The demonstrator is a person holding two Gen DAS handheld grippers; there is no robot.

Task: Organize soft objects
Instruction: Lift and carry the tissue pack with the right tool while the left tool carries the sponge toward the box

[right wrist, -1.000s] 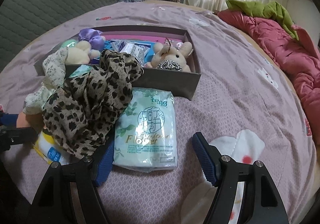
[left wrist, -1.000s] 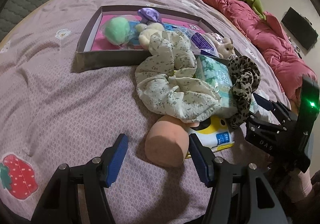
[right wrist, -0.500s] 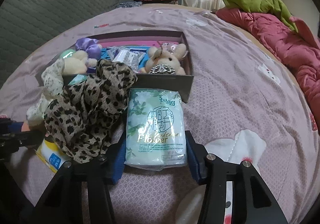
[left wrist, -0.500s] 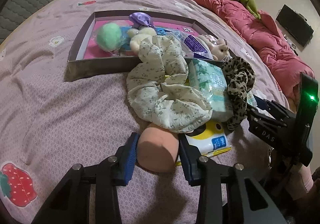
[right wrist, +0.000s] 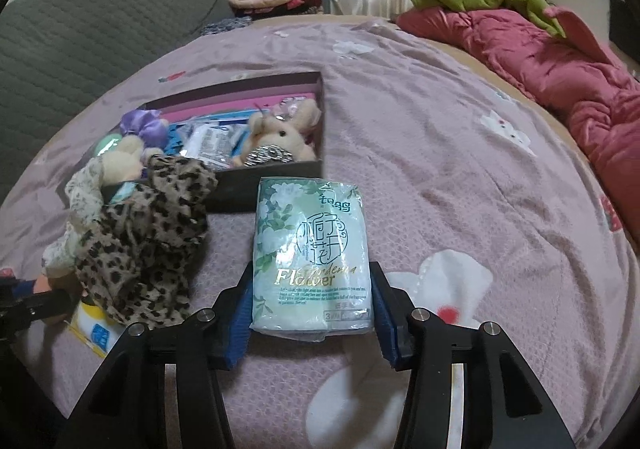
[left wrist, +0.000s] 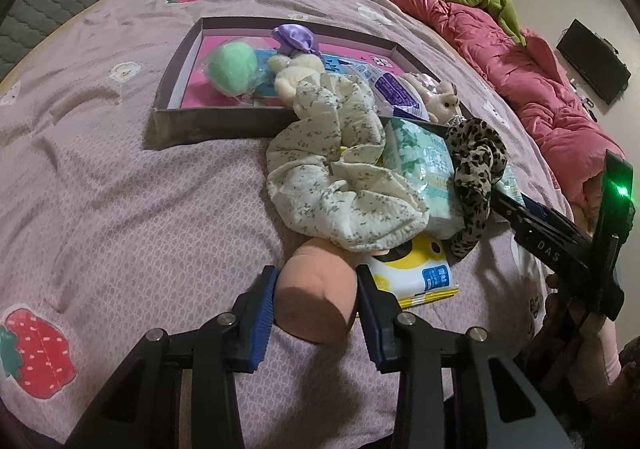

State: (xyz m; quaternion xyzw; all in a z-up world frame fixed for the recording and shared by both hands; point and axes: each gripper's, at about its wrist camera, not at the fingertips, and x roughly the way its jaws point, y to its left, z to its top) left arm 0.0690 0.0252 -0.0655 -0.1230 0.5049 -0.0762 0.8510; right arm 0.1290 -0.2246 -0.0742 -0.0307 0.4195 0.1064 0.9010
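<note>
Squeezing a soft peach sponge (left wrist: pixel 316 301), the left gripper (left wrist: pixel 316 313) has its two blue pads tight against the sponge's sides near the bottom of the left wrist view. The sponge lies on the pink-purple bed cover (left wrist: pixel 120 209), and its far end is tucked under a big flowery scrunchie (left wrist: pixel 340 177). Just beside the sponge, on its right, sits a yellow and white tissue pack (left wrist: pixel 416 273). A leopard scrunchie (left wrist: pixel 476 169) flops over a pale green pack next to it. Behind them is a dark box (left wrist: pixel 216 125) with a pink floor. Inside it are a green fluffy ball (left wrist: pixel 232 67), a purple scrunchie (left wrist: pixel 294 39) and a cream bear (left wrist: pixel 296 75). The right gripper shows at the right edge as a black frame with a green light.

From the right wrist view, the right gripper (right wrist: pixel 312 313) grips a pale green tissue pack (right wrist: pixel 310 253) with flowers printed on it. Both blue pads touch the pack's sides, so it is closed partway around the pack. The pack's far end reaches the front wall of the dark box (right wrist: pixel 272 179). A bunny toy (right wrist: pixel 280 137) sits in the box's right corner. The leopard scrunchie (right wrist: pixel 148 241) lies to the left of the pack, close but apart. A red quilt (right wrist: pixel 560 61) is bunched up far to the right.
</note>
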